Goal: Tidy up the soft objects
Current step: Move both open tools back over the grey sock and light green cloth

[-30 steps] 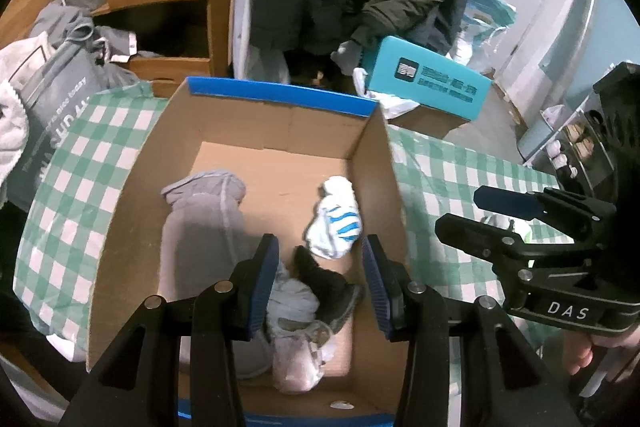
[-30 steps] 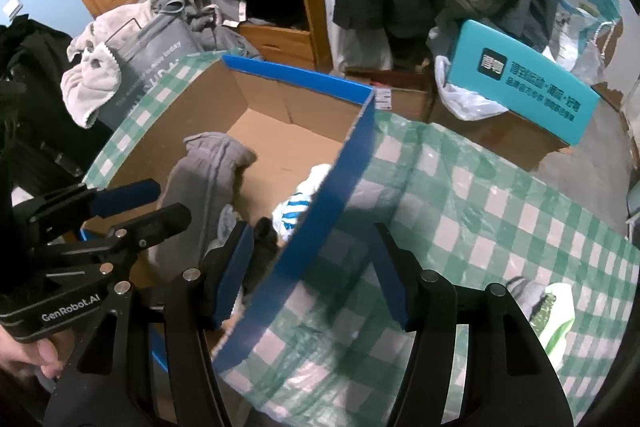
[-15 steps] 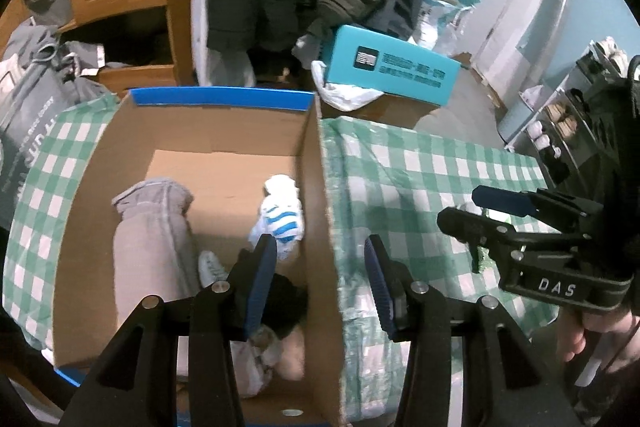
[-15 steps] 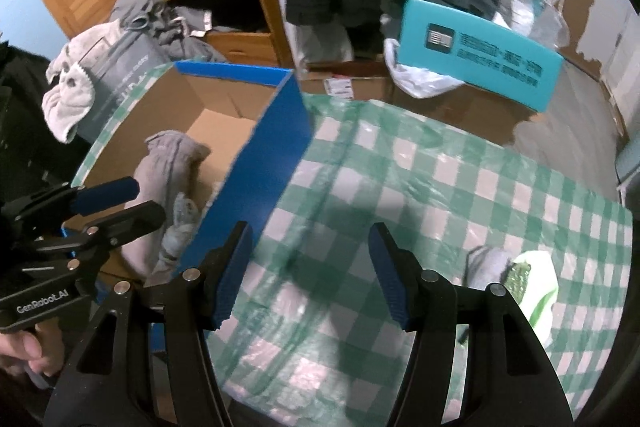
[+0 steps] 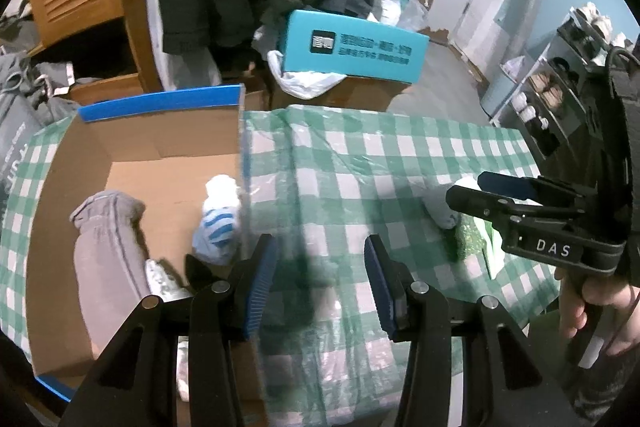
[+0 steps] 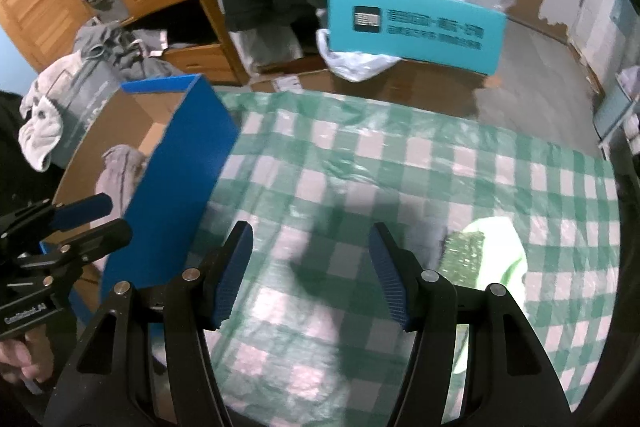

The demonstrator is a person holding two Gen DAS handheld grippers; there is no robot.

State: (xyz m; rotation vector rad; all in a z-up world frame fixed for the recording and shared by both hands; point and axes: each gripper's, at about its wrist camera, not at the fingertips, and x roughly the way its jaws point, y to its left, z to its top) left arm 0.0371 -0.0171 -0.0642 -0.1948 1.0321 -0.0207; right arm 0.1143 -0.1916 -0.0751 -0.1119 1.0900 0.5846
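Both grippers hang empty with jaws spread: the left gripper (image 5: pixel 320 277) over the cardboard box's (image 5: pixel 68 187) right wall, the right gripper (image 6: pixel 310 273) above the checked tablecloth (image 6: pixel 400 163). A green-and-white sock (image 6: pixel 486 257) lies near the cloth's right edge; grey trousers (image 5: pixel 104 259) and a striped sock (image 5: pixel 218 223) sit inside the box.

Lighting was dim and cool. Both fisheye views showed motion blur, strong edge distortion with black corners, and glare on the tablecloth (image 6: pixel 400 163).

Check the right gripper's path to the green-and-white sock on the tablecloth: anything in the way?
Nothing visible. The right gripper is open over bare checked tablecloth, and the green-and-white sock lies just to its right with only cloth between. The cardboard box sits on the opposite side.
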